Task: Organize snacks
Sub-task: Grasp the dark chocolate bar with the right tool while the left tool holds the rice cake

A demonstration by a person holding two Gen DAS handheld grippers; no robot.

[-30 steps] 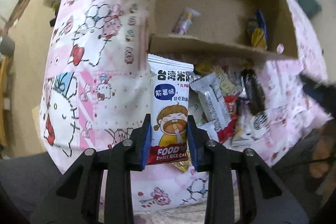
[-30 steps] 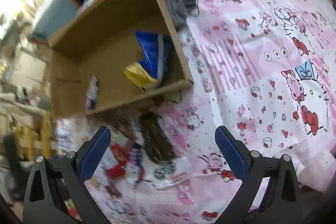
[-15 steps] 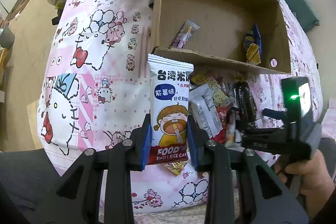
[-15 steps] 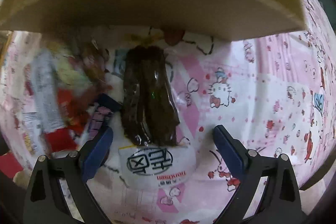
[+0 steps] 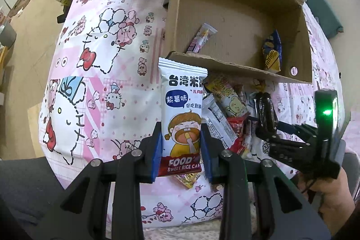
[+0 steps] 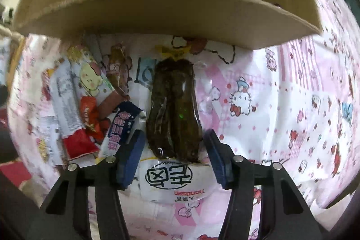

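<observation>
The right gripper (image 6: 172, 156), fingers just narrowed but not yet clamped, is lowered astride the dark snack pack (image 6: 173, 111); the rice-cake packet (image 5: 181, 123) is clamped in the left gripper (image 5: 181, 156), the box (image 5: 238, 70) at twelve o'clock.

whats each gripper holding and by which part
Left gripper pinches the rice cake packet by its lower end; right gripper, jaws just closing, straddles the dark snack pack, not gripping.

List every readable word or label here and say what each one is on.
"台湾米" and "紫薯味": rice cake packet in the left claw.
"FOOD", "SWEET RICE CA": same packet, bottom band.
"Tiandsen", roughly, upside down: white end of the dark snack pack between the right claw pads.
Other wrappers: too blurred.
</observation>
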